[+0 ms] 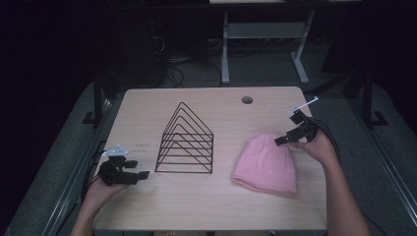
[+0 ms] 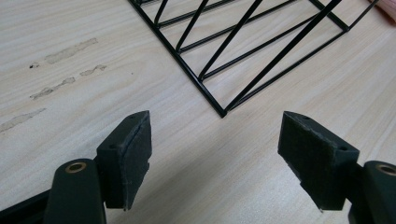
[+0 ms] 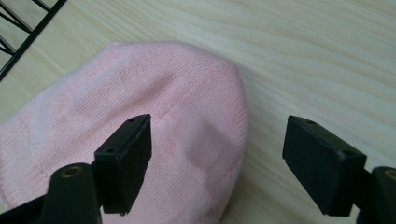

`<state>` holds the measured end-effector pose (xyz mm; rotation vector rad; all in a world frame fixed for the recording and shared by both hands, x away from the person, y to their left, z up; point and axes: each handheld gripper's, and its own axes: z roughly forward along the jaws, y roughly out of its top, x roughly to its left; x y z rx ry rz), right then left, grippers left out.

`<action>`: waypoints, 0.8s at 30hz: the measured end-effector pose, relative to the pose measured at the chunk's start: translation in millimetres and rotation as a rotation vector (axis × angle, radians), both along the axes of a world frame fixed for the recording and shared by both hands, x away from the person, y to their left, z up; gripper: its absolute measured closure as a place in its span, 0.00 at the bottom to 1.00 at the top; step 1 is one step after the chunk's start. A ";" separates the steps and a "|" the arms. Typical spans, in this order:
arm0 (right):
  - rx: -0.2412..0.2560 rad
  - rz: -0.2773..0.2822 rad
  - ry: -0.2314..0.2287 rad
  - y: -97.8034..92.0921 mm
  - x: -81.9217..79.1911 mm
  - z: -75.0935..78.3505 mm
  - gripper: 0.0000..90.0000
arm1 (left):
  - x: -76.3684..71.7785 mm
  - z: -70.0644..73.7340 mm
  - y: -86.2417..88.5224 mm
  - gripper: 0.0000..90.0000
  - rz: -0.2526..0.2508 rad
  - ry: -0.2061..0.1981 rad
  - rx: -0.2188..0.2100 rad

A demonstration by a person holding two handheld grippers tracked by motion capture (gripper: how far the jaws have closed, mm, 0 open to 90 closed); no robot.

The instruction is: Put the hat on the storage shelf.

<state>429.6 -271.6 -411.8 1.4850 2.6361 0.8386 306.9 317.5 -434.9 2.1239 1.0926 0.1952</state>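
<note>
Lining up on the pink beanie

My right tongs (image 3: 217, 156) hang released, straddling the pink beanie (image 3: 140, 116) edge, ready to pinch; left tongs (image 2: 215, 154) idle released before the wire rack (image 2: 243, 51).

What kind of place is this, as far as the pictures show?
Probably a lab or workshop: a light wooden desk with a cable hole, another desk frame behind, and loose cables on the grey floor.

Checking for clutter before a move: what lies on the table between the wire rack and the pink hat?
Nothing: in the high view, bare table separates the wire rack from the pink hat.
</note>
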 end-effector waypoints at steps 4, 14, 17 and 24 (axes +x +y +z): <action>-0.012 0.003 0.016 2.4 3.8 -3.9 0.29 | 0.0 -0.3 1.1 0.29 0.004 0.003 0.000; 0.003 0.011 0.045 2.6 9.9 -14.4 0.45 | 0.6 -1.3 0.8 0.29 0.004 0.001 -0.013; 0.010 0.007 0.071 3.4 12.0 -18.4 0.49 | 0.4 -1.8 1.1 0.29 0.003 0.002 -0.008; 0.013 0.005 0.110 8.4 15.2 -29.9 0.56 | 0.6 -1.4 3.0 0.29 0.005 0.003 -0.008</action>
